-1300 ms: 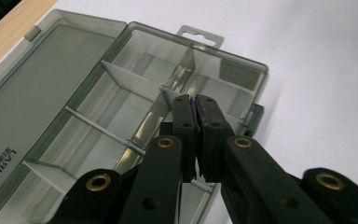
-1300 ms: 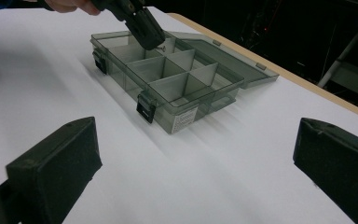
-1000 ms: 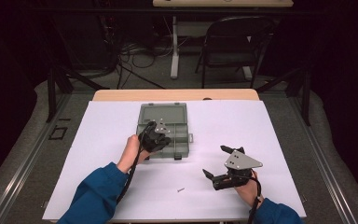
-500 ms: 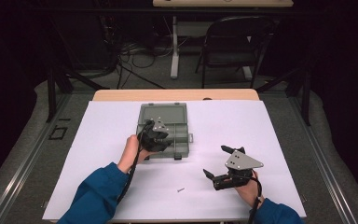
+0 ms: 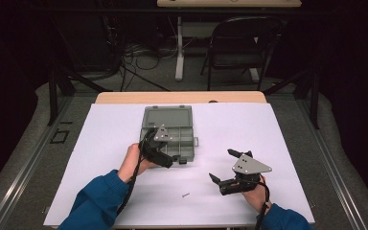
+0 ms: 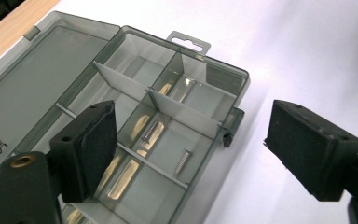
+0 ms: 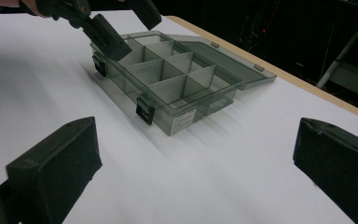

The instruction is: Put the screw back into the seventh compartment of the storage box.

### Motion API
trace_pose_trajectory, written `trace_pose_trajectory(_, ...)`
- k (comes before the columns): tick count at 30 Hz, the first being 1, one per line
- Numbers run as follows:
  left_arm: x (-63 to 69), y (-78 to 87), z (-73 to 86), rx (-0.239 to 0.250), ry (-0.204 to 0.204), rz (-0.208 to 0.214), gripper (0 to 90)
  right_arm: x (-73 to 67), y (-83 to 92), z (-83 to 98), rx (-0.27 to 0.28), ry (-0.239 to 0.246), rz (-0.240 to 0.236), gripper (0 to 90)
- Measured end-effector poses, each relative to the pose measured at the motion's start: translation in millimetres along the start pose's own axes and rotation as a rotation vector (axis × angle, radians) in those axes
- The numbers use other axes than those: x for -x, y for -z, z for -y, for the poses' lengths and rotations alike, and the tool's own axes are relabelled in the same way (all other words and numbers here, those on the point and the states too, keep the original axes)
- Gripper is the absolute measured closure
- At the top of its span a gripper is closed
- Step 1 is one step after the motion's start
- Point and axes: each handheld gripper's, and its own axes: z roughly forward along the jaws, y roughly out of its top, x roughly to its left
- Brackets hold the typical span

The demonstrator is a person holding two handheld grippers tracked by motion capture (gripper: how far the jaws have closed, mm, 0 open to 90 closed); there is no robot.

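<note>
**benchrat:** Fingers on the left gripper [image 6: 191, 154] have just been opening and now stand spread wide, with nothing between them. They hang over the near right corner of the organizer box [image 5: 172, 136], right above its compartments.

**tinkerjo:** Anything in the box?

**benchrat:** Yep. From the left gripper view you can see a small spring [image 6: 182, 162] lying in one compartment and a screw [image 6: 148, 133] in the next one over. The lid is flipped fully open and lies flat on the white desk [image 5: 100, 143].

**tinkerjo:** And the other hand?

**benchrat:** Right gripper [image 5: 224, 165] sits well apart from the box, low over the desk toward the near right, fingers spread too, holding nothing. One more little screw [image 5: 186, 195] lies loose on the desk between the two forearms.
</note>
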Motion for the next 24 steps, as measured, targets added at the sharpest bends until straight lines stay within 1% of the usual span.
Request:
trace_pose_trajectory(3,2.6,3.6,1.5,0.005,-0.002,-0.005,14.1,-0.2,0.6,-0.3,-0.001,-0.001,0.005,0.0)
trace_pose_trajectory(4,3.6,5.1,2.2,0.006,-0.003,-0.006,13.8,-0.7,-1.2,0.2,0.024,-0.004,0.013,0.0)
trace_pose_trajectory(5,4.5,5.8,2.6,0.006,-0.003,-0.008,13.0,-0.6,0.3,-0.4,0.007,-0.001,0.005,0.0)
trace_pose_trajectory(6,5.7,7.0,3.3,0.005,-0.005,-0.008,12.9,-0.9,0.2,-0.4,0.009,0.003,0.011,0.0)
trace_pose_trajectory(7,6.3,7.8,3.7,0.006,-0.007,-0.007,12.6,-0.9,0.5,-0.5,0.008,0.005,0.004,0.0)
trace_pose_trajectory(12,13.2,11.3,6.4,0.006,-0.013,-0.014,10.9,-0.5,1.2,-0.6,0.005,0.000,0.009,0.0)
trace_pose_trajectory(14,14.9,12.4,7.4,0.004,-0.014,-0.010,10.2,-0.3,1.2,-0.5,0.006,-0.003,0.009,0.0)
trace_pose_trajectory(20,21.1,10.5,11.6,-0.006,-0.025,-0.008,8.3,1.0,0.8,0.1,0.005,-0.003,0.006,0.0)
trace_pose_trajectory(21,21.9,9.9,12.0,-0.007,-0.022,-0.005,7.9,1.3,0.5,0.3,0.009,-0.005,0.005,0.0)
trace_pose_trajectory(22,23.0,9.6,12.4,-0.009,-0.022,-0.008,7.9,1.7,1.9,-0.2,-0.006,-0.003,0.002,0.0)
trace_pose_trajectory(23,24.6,9.3,13.1,-0.006,-0.018,-0.007,7.6,1.4,1.1,0.0,0.008,-0.003,0.003,0.0)
trace_pose_trajectory(24,26.2,9.4,13.6,-0.010,-0.021,-0.006,7.4,1.0,1.6,-0.3,0.010,-0.003,0.006,0.0)
